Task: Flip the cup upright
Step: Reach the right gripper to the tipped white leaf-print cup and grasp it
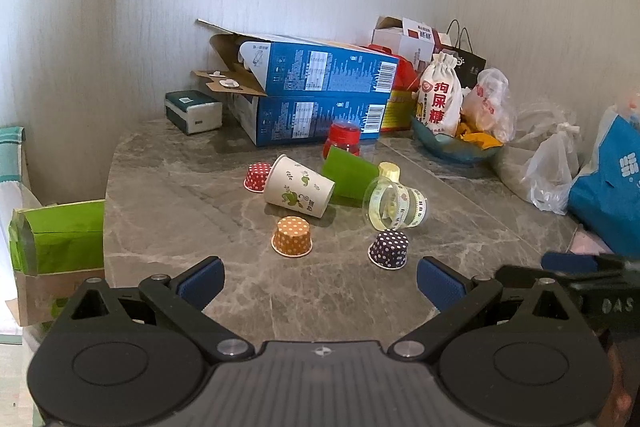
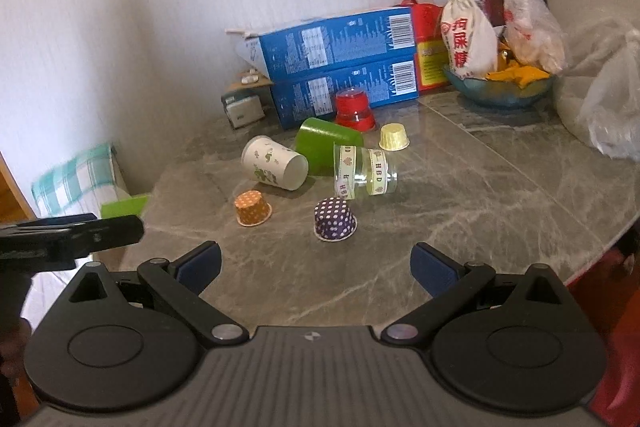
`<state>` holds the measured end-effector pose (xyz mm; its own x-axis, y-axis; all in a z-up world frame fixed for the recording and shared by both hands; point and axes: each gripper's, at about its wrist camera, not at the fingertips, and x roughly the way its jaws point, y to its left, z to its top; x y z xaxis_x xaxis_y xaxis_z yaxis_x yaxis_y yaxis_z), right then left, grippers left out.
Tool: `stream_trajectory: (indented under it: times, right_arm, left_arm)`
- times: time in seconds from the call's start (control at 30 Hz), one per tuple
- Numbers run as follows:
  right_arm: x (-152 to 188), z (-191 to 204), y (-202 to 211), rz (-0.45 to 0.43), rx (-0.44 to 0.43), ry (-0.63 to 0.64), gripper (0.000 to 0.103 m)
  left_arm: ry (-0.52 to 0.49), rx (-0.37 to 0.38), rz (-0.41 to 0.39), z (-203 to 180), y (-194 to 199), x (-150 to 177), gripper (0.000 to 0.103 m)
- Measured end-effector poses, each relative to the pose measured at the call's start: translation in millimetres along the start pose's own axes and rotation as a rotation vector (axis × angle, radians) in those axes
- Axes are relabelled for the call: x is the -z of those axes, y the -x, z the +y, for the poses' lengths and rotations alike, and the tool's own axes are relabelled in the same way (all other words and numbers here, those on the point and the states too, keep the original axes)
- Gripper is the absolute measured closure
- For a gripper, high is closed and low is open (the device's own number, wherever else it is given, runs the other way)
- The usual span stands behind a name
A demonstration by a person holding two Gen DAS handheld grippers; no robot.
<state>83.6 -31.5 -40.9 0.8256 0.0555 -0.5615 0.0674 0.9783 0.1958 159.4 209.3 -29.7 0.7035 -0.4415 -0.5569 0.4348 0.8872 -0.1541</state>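
Observation:
Several cups lie on the grey marble table [image 1: 328, 291]. A white paper cup with green prints [image 1: 298, 191] [image 2: 275, 163], a green cup [image 1: 350, 177] [image 2: 326, 146] and a clear cup with ribbon bands [image 1: 396, 203] [image 2: 365, 171] lie on their sides. Small dotted cups stand upside down: orange [image 1: 291, 237] [image 2: 252, 207], purple [image 1: 389, 249] [image 2: 335, 219], red [image 1: 258, 177], plus a yellow one [image 2: 394, 137] and a red cup [image 2: 354, 111]. My left gripper [image 1: 320, 281] and right gripper [image 2: 316, 265] are open and empty, short of the cups.
Two blue boxes [image 1: 320, 95] are stacked at the back against the wall. A bowl with bags [image 1: 456, 143] and plastic bags [image 1: 552, 167] crowd the right side. A tissue pack [image 1: 193, 111] sits back left. A green paper bag [image 1: 56, 239] stands off the table's left edge.

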Motion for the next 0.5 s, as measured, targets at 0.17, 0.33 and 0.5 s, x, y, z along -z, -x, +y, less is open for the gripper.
stream_trajectory:
  times: [0.17,0.33,0.5]
  right_arm:
    - [-36,-4,-28,0.049,-0.083,0.081,0.001]
    - [-85,4,-76,0.107,-0.089,0.203,0.001]
    - [-112,50,-132,0.18,-0.134,0.419,0.001]
  left_arm:
    - [0.016,-0.005,-0.003,11,-8,0,0.0]
    - [0.042,-0.016,0.016,27,-20,1,0.0]
    - [0.085,-0.031,0.034,44,-27,1,0.0]
